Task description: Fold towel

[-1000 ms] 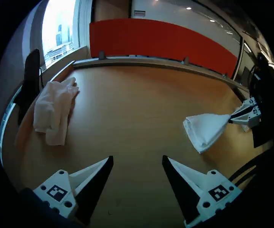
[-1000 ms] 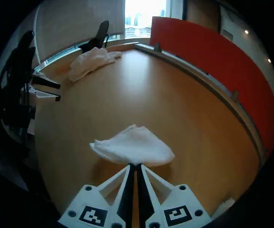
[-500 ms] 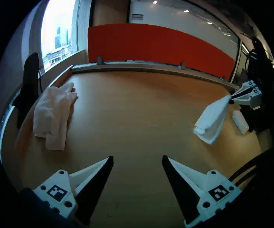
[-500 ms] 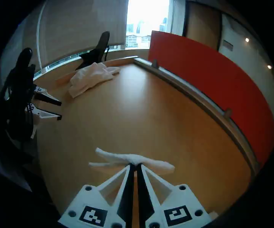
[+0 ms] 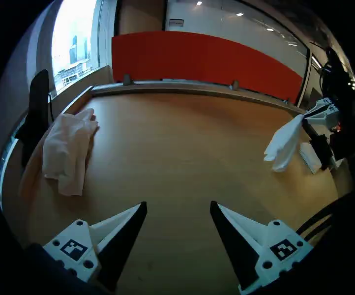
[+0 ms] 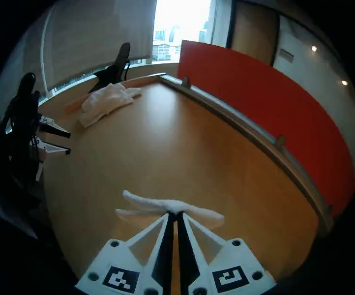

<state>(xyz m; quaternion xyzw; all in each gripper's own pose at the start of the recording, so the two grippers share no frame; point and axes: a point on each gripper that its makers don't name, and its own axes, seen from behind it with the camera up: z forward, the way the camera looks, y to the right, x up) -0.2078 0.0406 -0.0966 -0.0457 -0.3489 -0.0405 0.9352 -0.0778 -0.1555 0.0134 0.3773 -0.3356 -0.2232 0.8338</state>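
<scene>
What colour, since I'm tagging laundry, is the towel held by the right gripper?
White; the towel hanging from the right gripper shows best in the left gripper view.

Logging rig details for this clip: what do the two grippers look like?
The left gripper and right gripper match: white plastic bodies tapering into pointed triangular fingers with black inner faces. Each finger base bears a square black-and-white marker and small dark screw holes. Dark cables run beside the left one.
</scene>
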